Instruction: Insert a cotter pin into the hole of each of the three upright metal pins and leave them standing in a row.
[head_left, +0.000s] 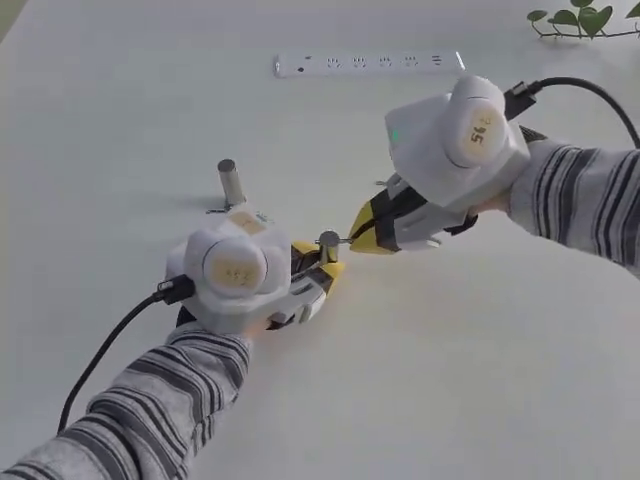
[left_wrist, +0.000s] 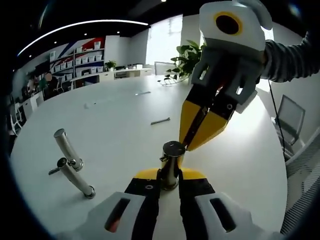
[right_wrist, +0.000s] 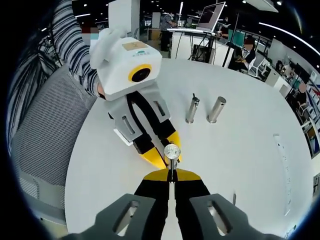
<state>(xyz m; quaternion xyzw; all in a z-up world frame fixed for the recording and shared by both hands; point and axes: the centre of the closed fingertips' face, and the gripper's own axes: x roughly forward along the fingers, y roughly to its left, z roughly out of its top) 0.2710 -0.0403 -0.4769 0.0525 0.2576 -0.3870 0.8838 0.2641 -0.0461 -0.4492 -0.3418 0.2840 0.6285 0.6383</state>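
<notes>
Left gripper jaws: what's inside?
A pin, upright, clamped by the left gripper, with its head sticking out above. Its foot is covered by the jaws. The right gripper holds a cotter pin at the head. The hole can't be seen.

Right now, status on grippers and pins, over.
Left gripper shut on upright metal pin. Right gripper shut on cotter pin, tip at that pin's head. Second pin and third pin stand apart, clear of both.

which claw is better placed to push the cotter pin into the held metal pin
Right. The right claw pinches what looks like the cotter pin, its tip at the top of the metal pin; the left claw is clamping that pin upright.
</notes>
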